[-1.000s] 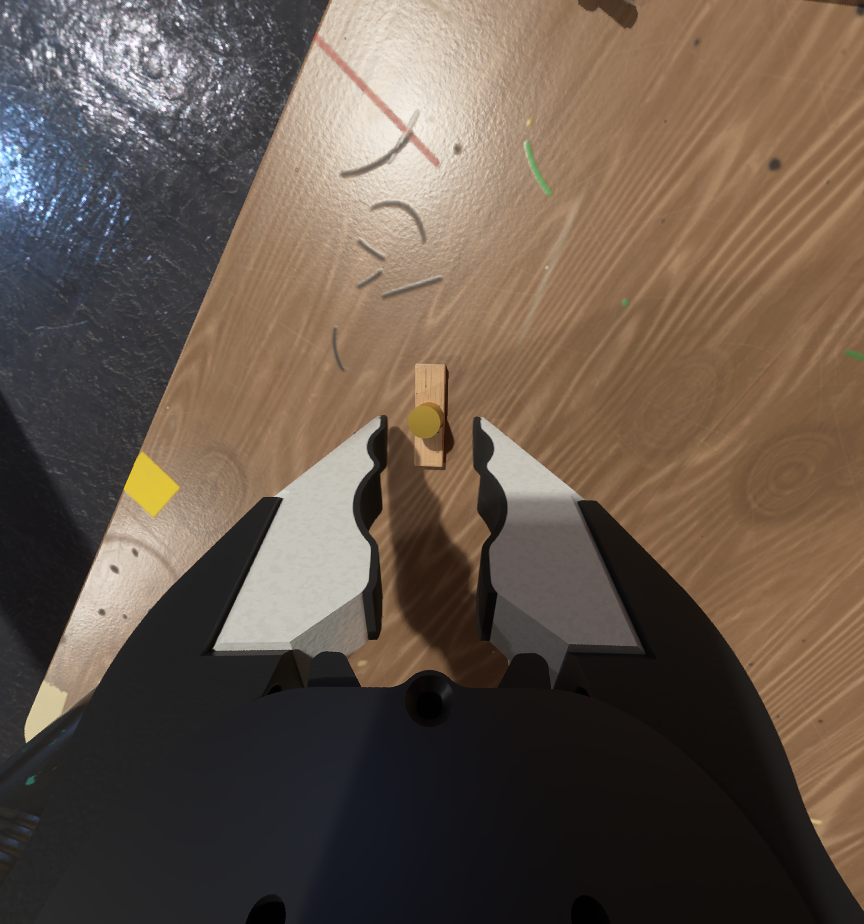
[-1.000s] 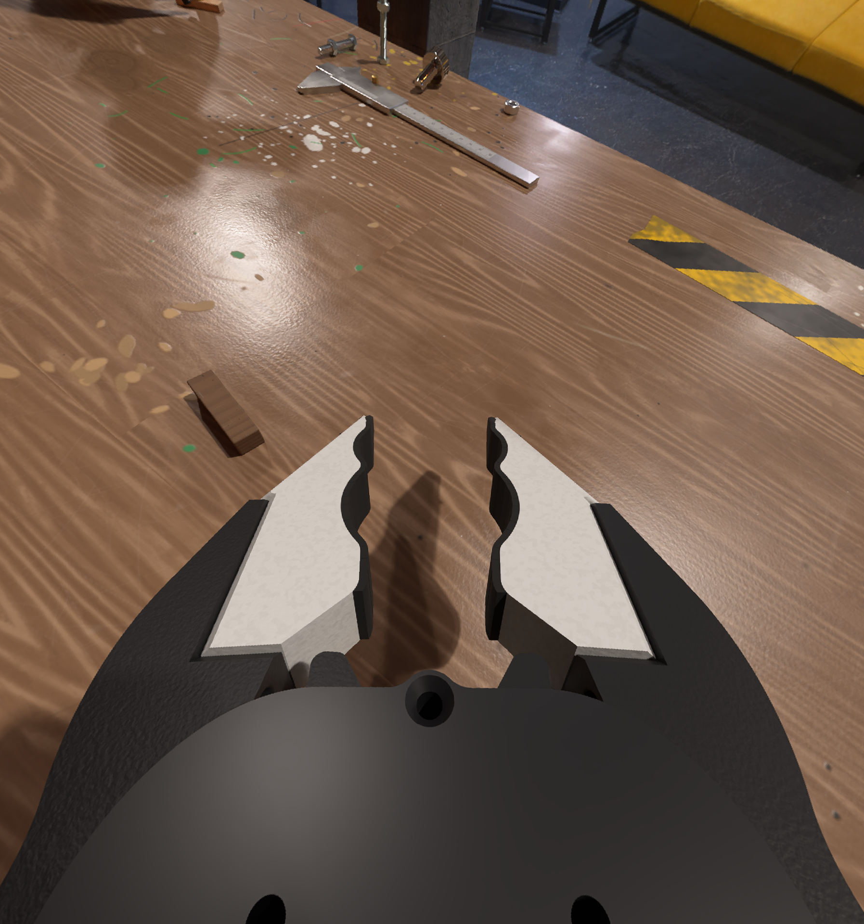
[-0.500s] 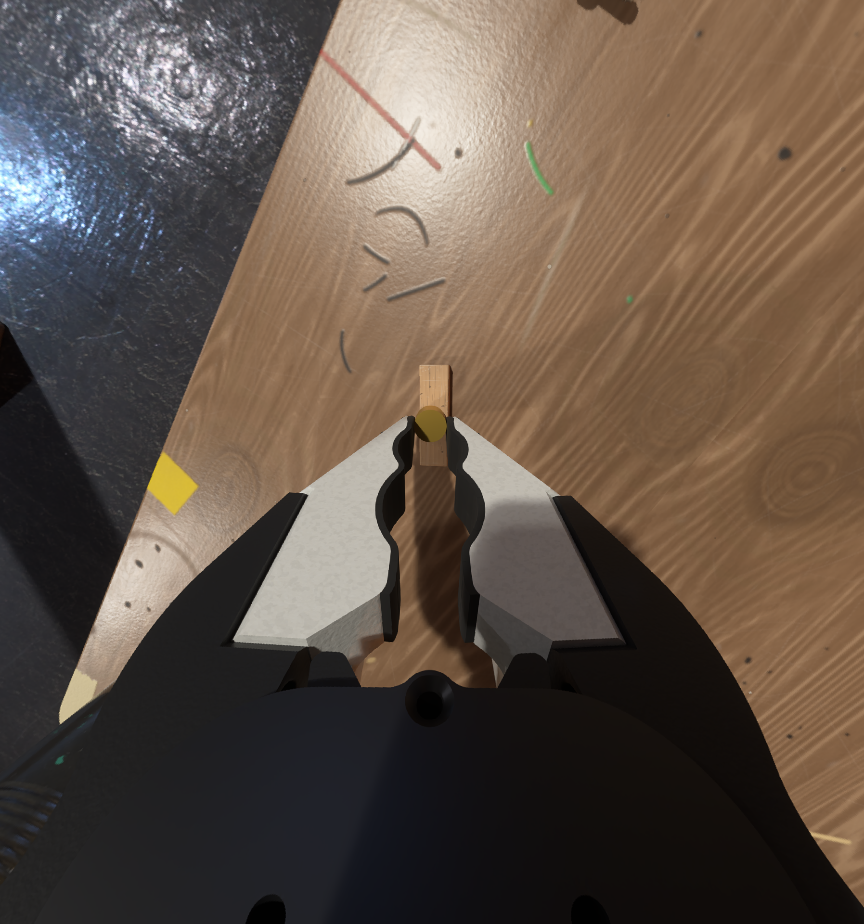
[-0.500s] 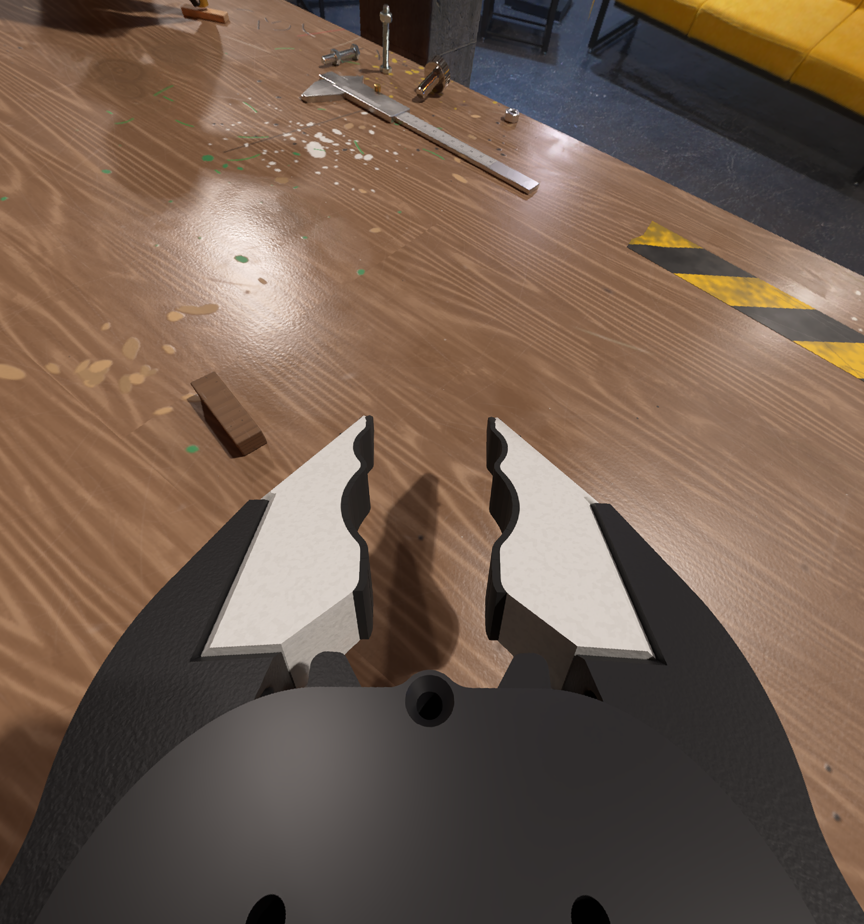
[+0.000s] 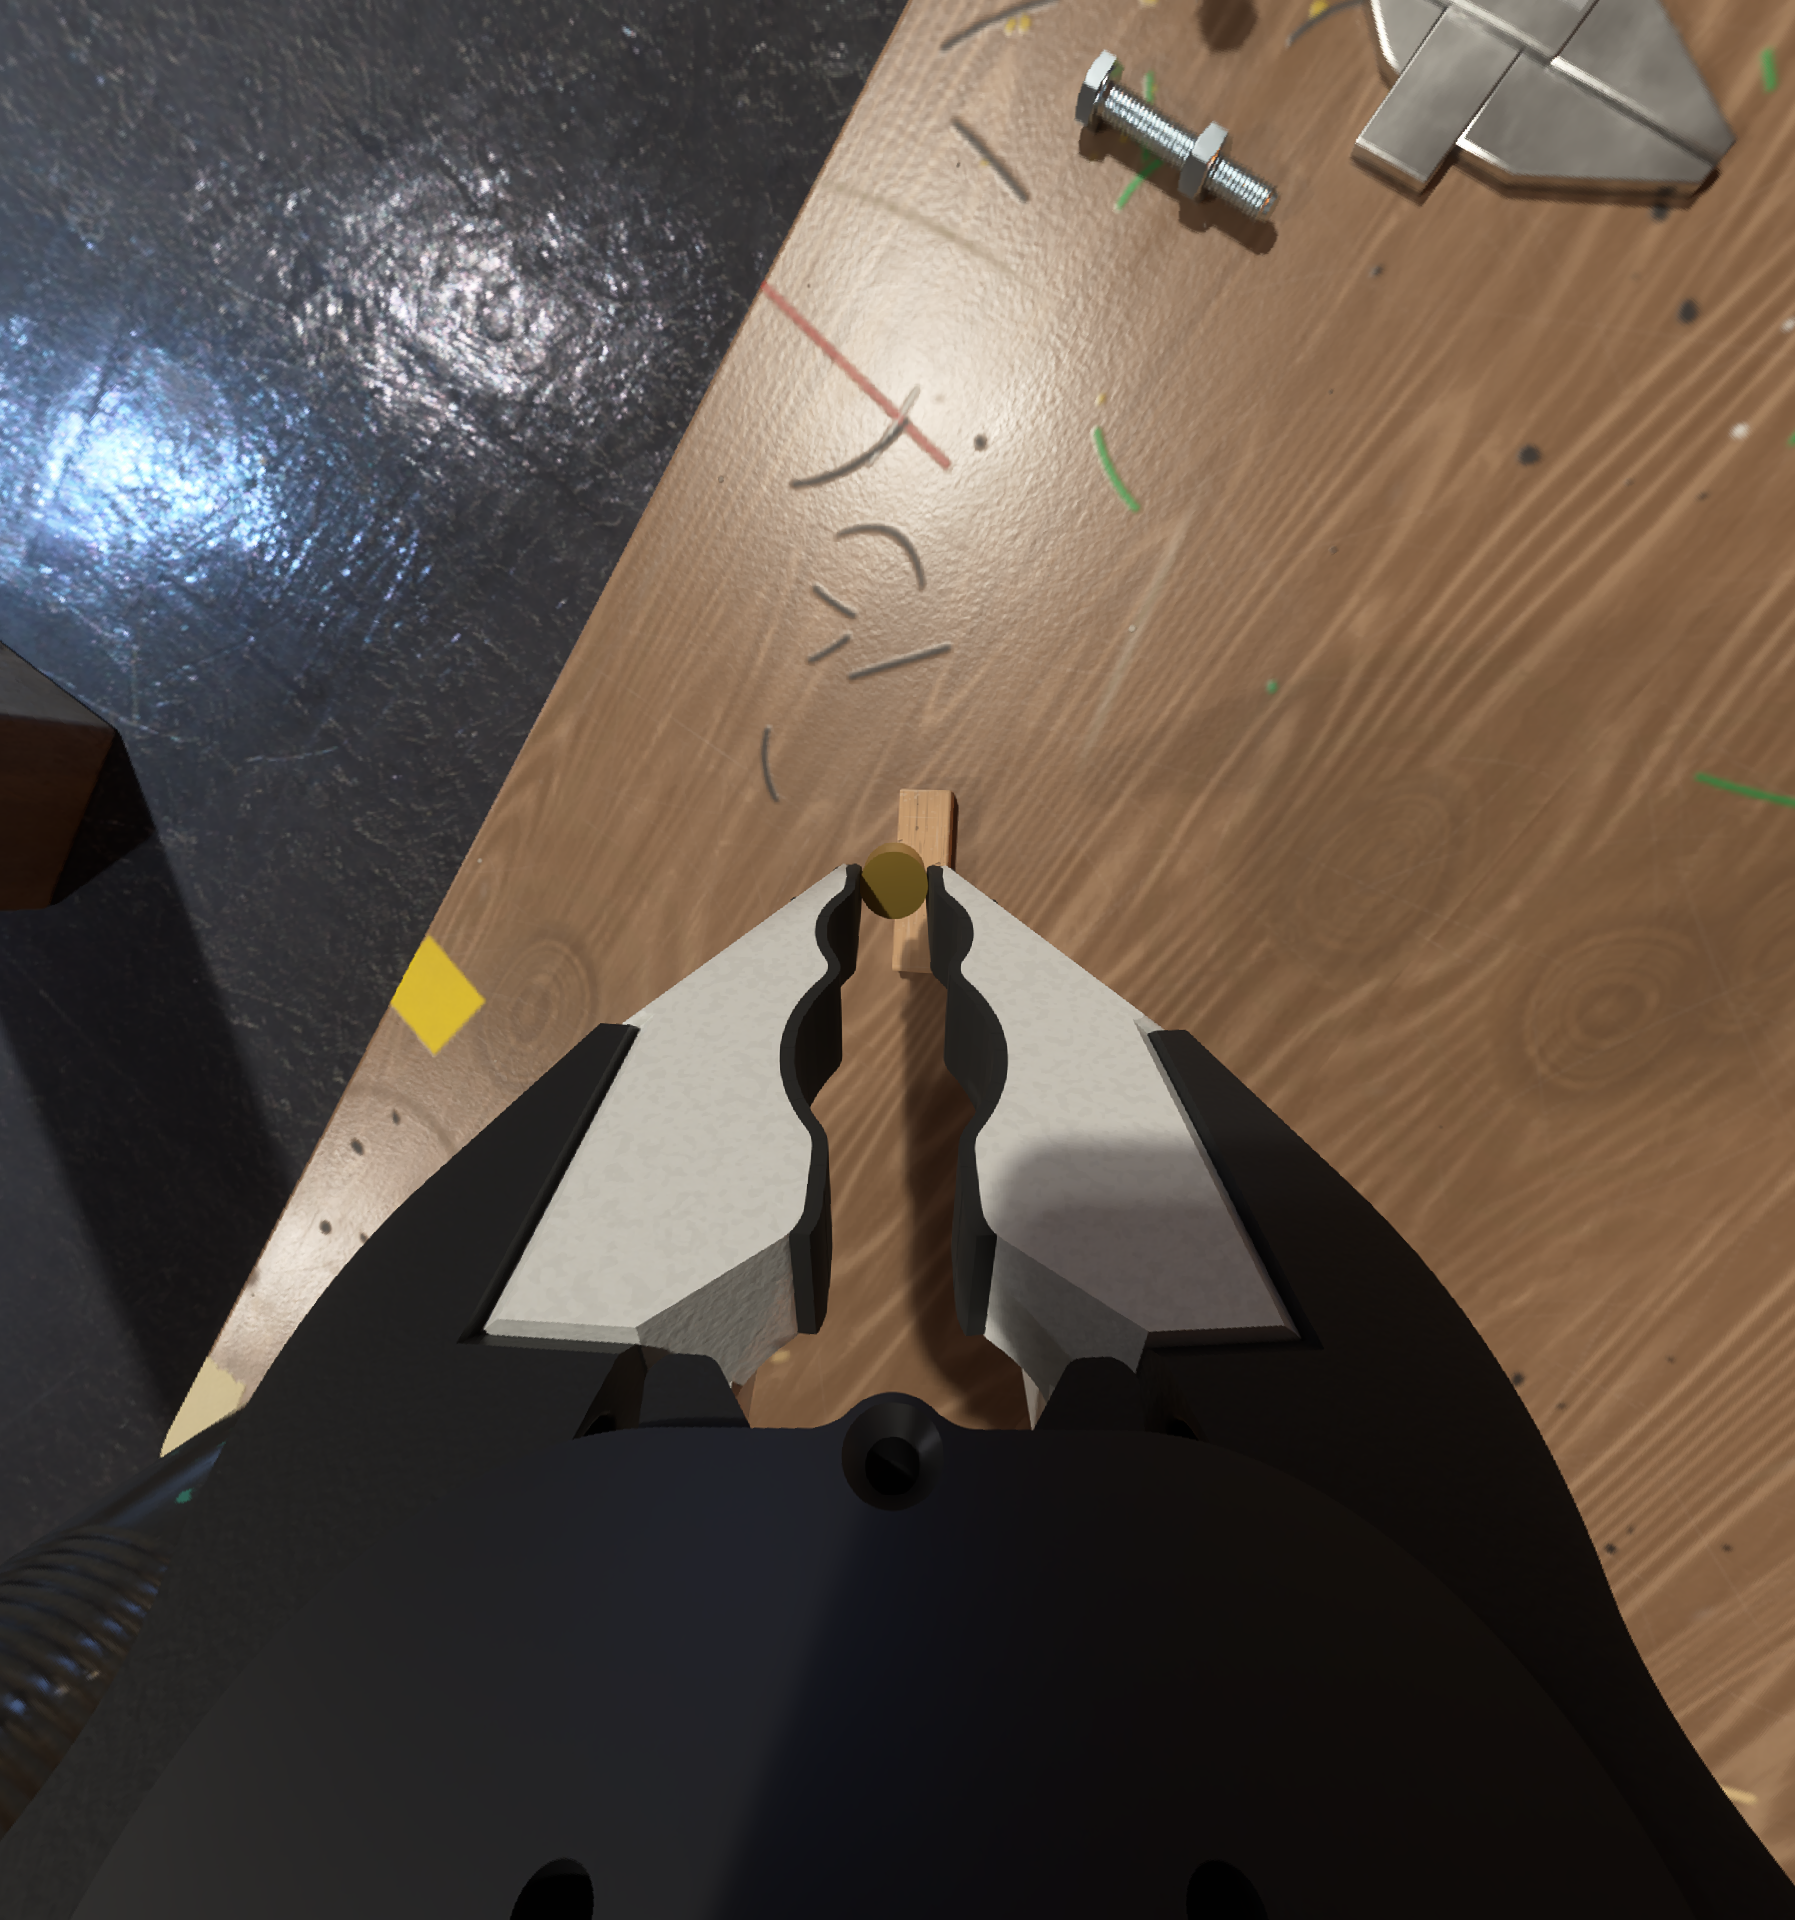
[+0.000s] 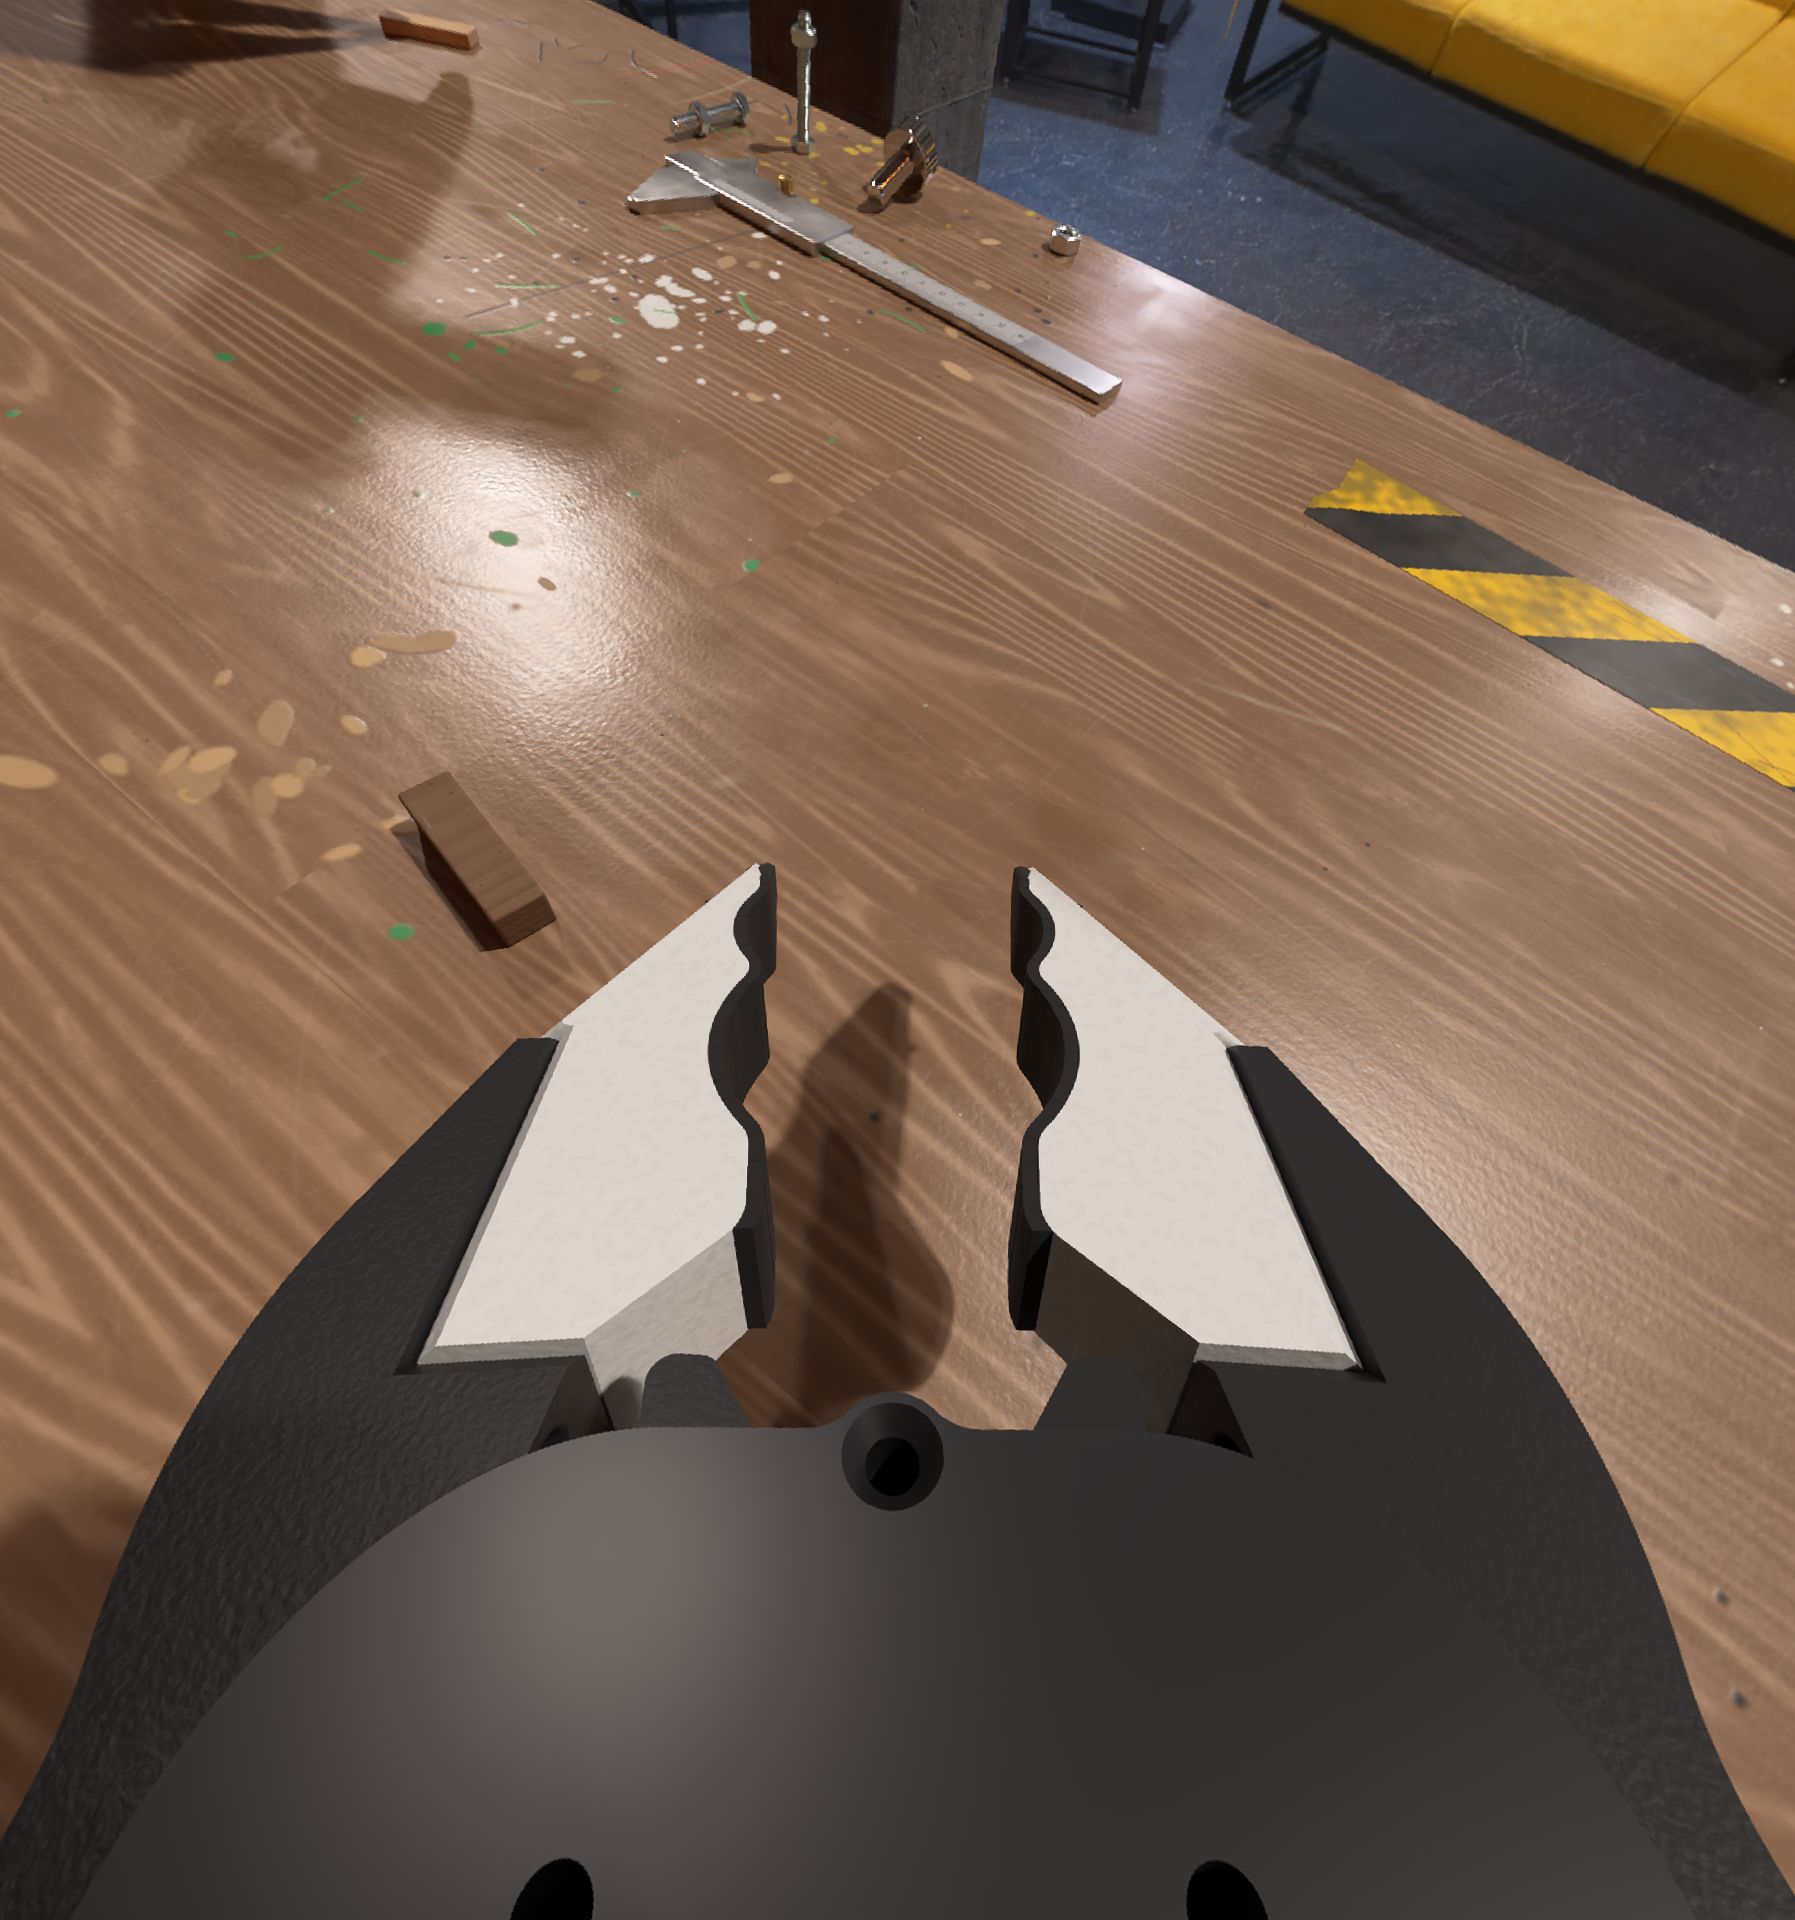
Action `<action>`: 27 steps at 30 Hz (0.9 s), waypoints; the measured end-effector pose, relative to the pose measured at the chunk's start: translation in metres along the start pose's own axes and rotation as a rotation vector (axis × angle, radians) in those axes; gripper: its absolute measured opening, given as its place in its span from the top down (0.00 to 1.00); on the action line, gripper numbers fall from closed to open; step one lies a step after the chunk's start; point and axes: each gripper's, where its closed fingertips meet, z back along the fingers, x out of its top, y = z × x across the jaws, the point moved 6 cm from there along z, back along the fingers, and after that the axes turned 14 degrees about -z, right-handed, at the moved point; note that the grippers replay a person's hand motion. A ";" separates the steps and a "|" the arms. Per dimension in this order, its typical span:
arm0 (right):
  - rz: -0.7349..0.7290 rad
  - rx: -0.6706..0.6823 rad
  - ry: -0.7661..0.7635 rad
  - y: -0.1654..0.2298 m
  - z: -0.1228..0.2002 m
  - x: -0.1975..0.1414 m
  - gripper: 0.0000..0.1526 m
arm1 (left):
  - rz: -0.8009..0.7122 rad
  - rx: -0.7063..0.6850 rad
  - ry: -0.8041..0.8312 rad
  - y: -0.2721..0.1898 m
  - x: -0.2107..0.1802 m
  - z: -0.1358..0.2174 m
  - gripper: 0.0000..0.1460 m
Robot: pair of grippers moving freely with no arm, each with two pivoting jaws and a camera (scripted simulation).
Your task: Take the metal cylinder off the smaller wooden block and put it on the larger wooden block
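Note:
My left gripper (image 5: 892, 889) is shut on the brass-yellow metal cylinder (image 5: 895, 879), pinched between the fingertips. It is held above the small light wooden block (image 5: 926, 826), which lies flat on the table close to the left edge. The same block shows far off in the right wrist view (image 6: 427, 29). The larger dark wooden block (image 6: 472, 857) lies on the table to the left of my right gripper (image 6: 893, 883), which is open, empty and hovering over bare table.
A bolt with nuts (image 5: 1173, 156) and a metal caliper head (image 5: 1537, 114) lie beyond the small block. The table edge runs diagonally, with dark floor (image 5: 249, 416) to the left. The caliper (image 6: 872, 260), loose hardware (image 6: 903, 166) and hazard tape (image 6: 1599, 644) show in the right wrist view.
My left gripper closed on the cylinder and rose with it, so more of the far table shows. The small block stayed put. My right gripper barely moved.

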 end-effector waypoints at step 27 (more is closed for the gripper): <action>0.011 0.008 -0.054 0.002 0.006 0.003 0.70 | -0.296 0.045 -0.302 -0.133 0.114 0.102 0.92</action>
